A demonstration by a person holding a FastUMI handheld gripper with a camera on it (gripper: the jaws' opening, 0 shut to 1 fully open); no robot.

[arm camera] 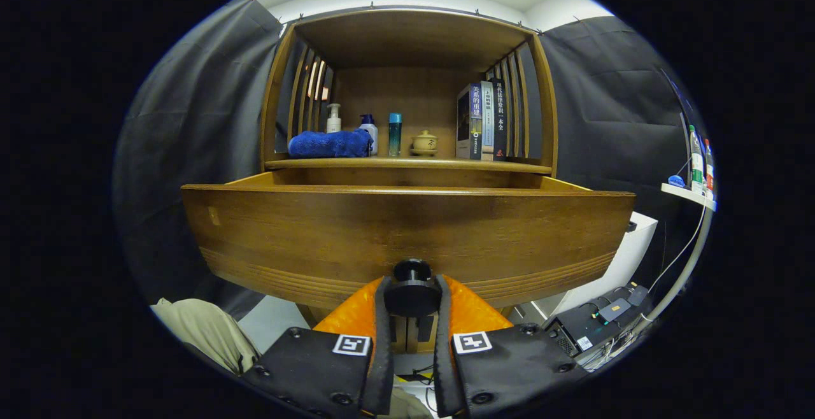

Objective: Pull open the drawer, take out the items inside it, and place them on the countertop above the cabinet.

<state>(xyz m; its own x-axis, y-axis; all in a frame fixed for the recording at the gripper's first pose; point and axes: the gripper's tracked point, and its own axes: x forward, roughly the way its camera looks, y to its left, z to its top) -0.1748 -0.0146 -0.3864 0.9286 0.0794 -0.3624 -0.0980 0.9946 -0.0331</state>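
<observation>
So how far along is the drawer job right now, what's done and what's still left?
Done: the wide brown wooden drawer is pulled out from the cabinet. In hand: the gripper has both fingers closed on the drawer's round dark knob. Left: taking out the contents, which the drawer front hides, so I can't tell what's inside. The countertop already carries a folded blue towel, bottles, a small jar and books.

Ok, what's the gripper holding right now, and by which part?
The gripper is shut on the drawer, by its round knob, a finger on each side.

Drawer front [407, 234] blocks ahead; open countertop [407, 164] (towel [330, 144] left) above.
</observation>
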